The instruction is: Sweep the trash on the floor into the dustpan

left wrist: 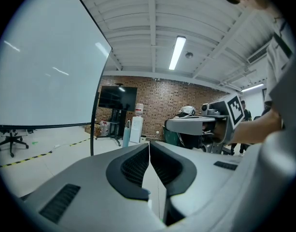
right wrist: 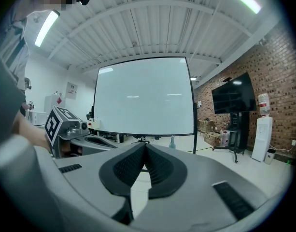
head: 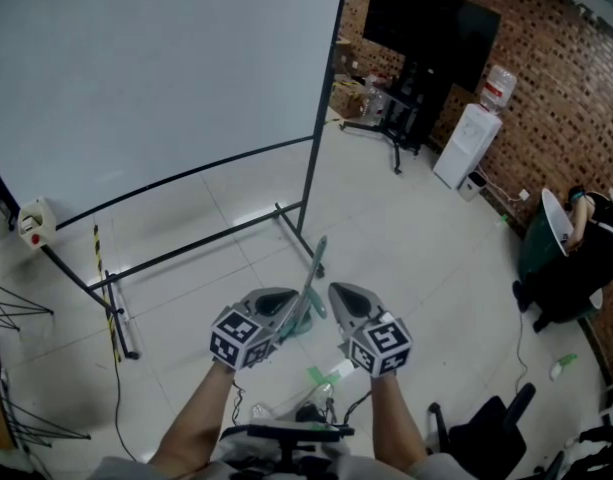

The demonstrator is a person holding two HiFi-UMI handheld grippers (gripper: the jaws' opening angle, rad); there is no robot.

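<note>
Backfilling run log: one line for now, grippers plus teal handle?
left gripper: shut, empty | right gripper: shut, empty | teal handle: standing on floor, not gripped | sweep: not begun

The head view looks steeply down, both gripper views run about level, close over their jaws, and all share the large white black-framed screen [head: 156, 78] in the head view's upper left and, seemingly, the black flat television [head: 431, 28].

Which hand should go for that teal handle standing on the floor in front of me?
Left, probably. In the head view the teal handle rises right beside the left gripper, while the right gripper sits apart from it. Both are shut and empty, so either must open first.
</note>
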